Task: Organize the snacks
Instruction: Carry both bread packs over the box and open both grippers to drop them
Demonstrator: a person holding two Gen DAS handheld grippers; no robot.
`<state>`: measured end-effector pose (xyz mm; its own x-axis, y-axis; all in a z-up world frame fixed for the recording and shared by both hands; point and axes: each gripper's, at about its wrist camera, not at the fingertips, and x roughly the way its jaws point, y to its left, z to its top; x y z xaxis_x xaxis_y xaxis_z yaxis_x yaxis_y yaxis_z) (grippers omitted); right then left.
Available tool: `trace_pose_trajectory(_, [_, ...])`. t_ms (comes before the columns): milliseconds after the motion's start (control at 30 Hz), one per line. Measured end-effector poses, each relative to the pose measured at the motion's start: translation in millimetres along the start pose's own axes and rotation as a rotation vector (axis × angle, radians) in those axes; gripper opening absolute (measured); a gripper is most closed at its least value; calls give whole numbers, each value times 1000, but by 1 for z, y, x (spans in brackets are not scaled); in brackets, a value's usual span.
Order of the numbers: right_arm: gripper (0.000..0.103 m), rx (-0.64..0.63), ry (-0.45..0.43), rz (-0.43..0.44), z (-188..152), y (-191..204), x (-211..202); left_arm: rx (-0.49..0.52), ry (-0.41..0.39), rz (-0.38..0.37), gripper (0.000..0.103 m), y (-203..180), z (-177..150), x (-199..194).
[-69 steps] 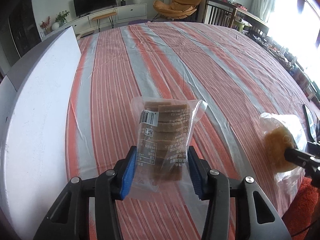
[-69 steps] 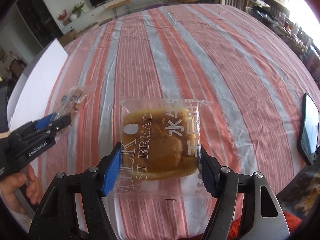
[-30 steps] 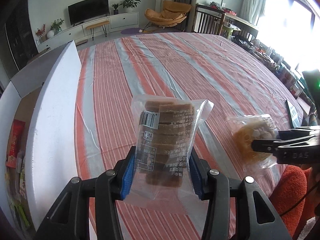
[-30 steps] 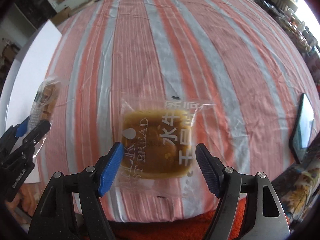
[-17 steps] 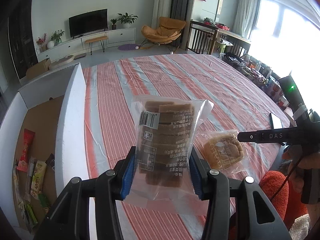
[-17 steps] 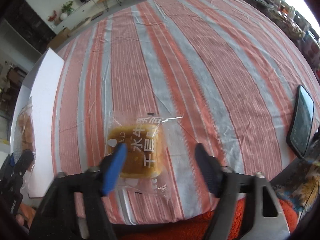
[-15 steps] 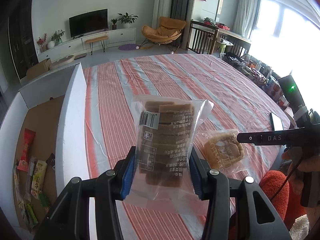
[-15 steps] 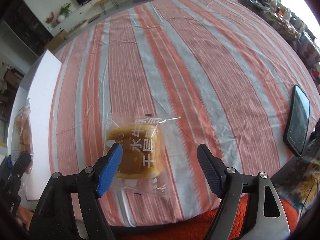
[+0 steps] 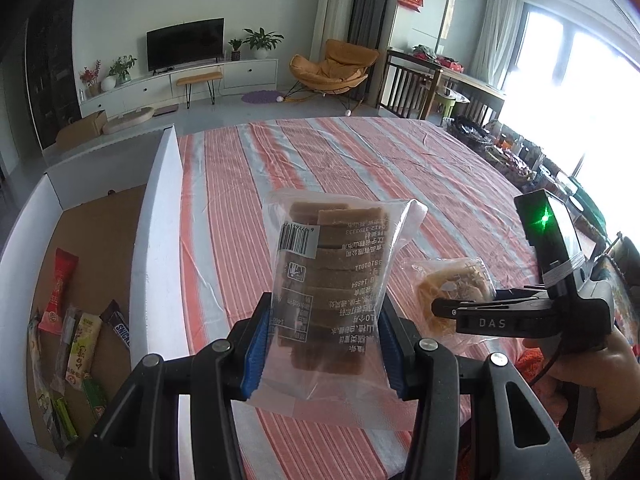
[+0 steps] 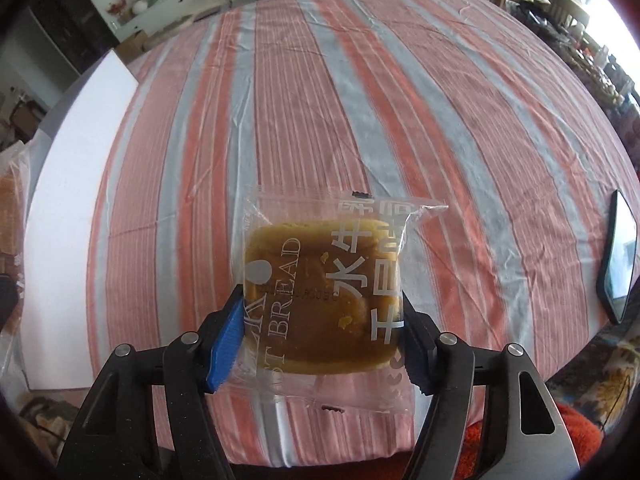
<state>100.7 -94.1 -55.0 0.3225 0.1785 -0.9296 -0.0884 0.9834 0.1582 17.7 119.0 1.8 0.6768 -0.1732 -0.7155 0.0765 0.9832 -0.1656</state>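
Observation:
My left gripper (image 9: pixel 320 344) is shut on a clear bag of brown biscuit slices (image 9: pixel 336 272), held upright above the striped tablecloth (image 9: pixel 360 160). Beside it on the left stands a white cardboard box (image 9: pixel 160 220) with several snack packets (image 9: pixel 80 340) lying inside. My right gripper (image 10: pixel 322 332) has a milk toast bread packet (image 10: pixel 320 280) between its blue pads. Its jaws are closing and both pads touch the packet's sides. In the left wrist view the bread packet (image 9: pixel 452 280) sits behind the right gripper's black finger. The biscuit bag (image 10: pixel 10 200) shows at the right wrist view's left edge.
A phone (image 10: pixel 618 256) lies near the table's right edge. The box flap (image 10: pixel 76 200) runs along the cloth's left side. A person's hand (image 9: pixel 592 376) holds the right gripper's handle. Beyond the table are a TV, an orange chair and wooden chairs.
The right gripper opened and left the bread packet lying on the cloth, then came back down around it. The left gripper rose with the biscuit bag, bringing the box's inside into view.

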Motion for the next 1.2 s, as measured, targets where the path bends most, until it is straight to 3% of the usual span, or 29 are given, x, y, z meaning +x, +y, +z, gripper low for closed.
trace_pose_trajectory(167, [70, -6, -79, 85, 10, 12, -39, -18, -48, -58, 48, -2, 10, -28])
trace_pose_trajectory(333, [70, -92, -176, 197, 22, 64, -88, -51, -122, -58, 48, 20, 21, -75])
trace_pose_trajectory(433, [70, -164, -214, 280, 23, 106, -115, -91, -155, 17, 48, 54, 20, -102])
trace_pose_trajectory(567, [71, -277, -227, 395, 24, 171, -135, -163, -171, 193, 48, 116, 8, -129])
trace_pose_trajectory(700, [71, -382, -213, 460, 21, 237, -135, -231, -133, 375, 48, 175, -17, -135])
trace_pose_trajectory(800, [73, -426, -207, 499, 23, 279, -118, -251, -79, 470, 50, 202, -35, -126])
trace_pose_trajectory(867, [80, -432, -182, 495, 26, 300, -100, -256, -45, 530, 59, 216, -46, -120])
trace_pose_trajectory(900, [83, -435, -170, 493, 26, 308, -95, -256, -34, 554, 69, 219, -50, -117])
trace_pose_trajectory(1000, [83, -447, -176, 501, 22, 317, -94, -251, -43, 586, 91, 220, -58, -114])
trace_pose_trajectory(1100, [83, -474, -224, 473, 14, 316, -99, -225, -73, 620, 100, 213, -58, -115])
trace_pose_trajectory(1200, [83, -477, -252, 435, 8, 311, -103, -200, -101, 651, 100, 204, -54, -116])
